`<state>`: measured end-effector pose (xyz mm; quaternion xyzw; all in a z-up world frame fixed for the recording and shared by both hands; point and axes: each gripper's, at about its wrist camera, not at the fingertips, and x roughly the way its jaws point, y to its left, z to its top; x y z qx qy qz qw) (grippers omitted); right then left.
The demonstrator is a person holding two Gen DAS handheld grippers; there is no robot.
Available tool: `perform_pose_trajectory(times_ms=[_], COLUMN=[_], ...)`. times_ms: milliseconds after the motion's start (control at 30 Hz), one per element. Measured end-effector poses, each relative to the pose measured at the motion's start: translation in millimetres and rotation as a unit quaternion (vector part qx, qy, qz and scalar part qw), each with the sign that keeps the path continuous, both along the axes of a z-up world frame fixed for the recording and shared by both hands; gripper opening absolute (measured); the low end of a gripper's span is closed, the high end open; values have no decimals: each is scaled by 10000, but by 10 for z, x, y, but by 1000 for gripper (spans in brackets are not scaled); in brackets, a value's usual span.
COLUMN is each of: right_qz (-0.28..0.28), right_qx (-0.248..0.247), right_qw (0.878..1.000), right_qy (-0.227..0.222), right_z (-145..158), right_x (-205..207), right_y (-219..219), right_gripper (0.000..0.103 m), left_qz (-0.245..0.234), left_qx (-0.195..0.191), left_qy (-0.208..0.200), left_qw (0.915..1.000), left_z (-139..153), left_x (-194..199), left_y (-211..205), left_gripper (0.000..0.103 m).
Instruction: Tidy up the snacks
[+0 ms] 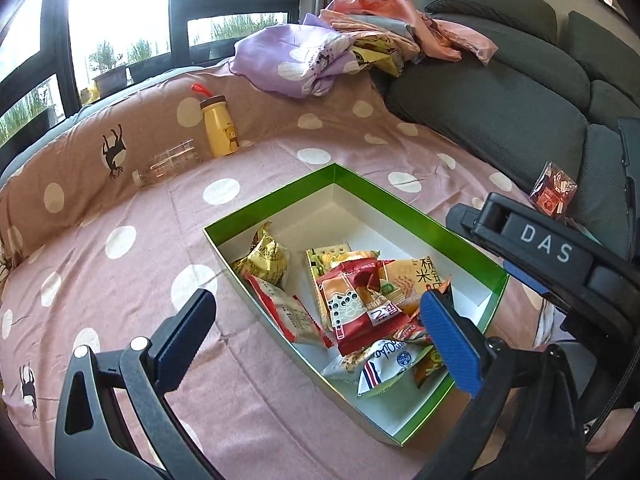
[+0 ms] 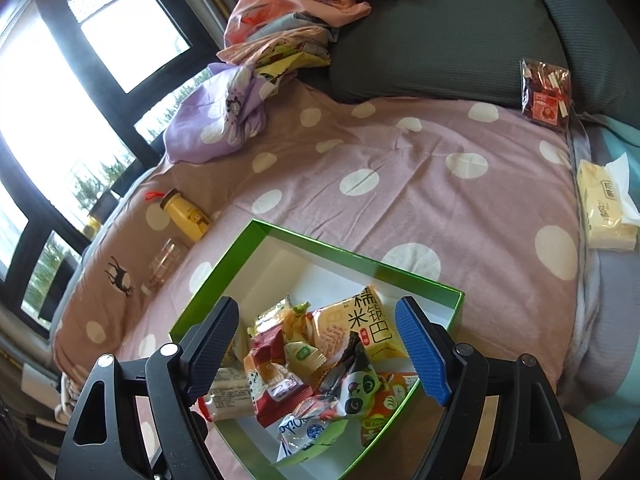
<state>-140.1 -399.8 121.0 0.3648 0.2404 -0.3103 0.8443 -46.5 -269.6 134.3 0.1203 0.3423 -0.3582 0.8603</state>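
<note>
A green box with a white inside [image 1: 280, 200] [image 2: 216, 280] lies on the pink dotted bedspread and holds a pile of wrapped snacks [image 1: 360, 300] [image 2: 320, 364]. Among them are a yellow cracker pack [image 2: 368, 328] and a panda-print packet [image 2: 356, 390]. My left gripper [image 1: 318, 340] hangs open over the box's near left side, nothing between its fingers. My right gripper [image 2: 318, 348] stands open above the pile, its pads clear of the packets; its black body [image 1: 540, 248] shows in the left wrist view. A red clear-wrapped packet [image 1: 554, 192] [image 2: 546, 94] leans on the grey sofa cushion outside the box.
A yellow bear bottle [image 1: 218, 128] [image 2: 186, 214] and a clear bottle [image 1: 168, 164] [image 2: 164, 264] lie by the raised bedspread edge at the left. Crumpled cloths [image 1: 360, 40] [image 2: 260, 80] are piled at the back. A tissue pack [image 2: 604, 208] lies at the right.
</note>
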Motion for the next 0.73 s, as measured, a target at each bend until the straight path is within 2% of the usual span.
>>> perform_pose_trajectory(times_ms=[733], right_qz=[-152], right_qx=[4], right_qw=[9996], right_qy=[256], right_z=[-27], right_x=[11], right_y=[-11], right_gripper=[81], left_qz=[-19], left_qx=[97], left_qy=[132], left_qw=[9999], left_z=[-87], left_x=[-8], left_y=[-18], left_gripper=[102])
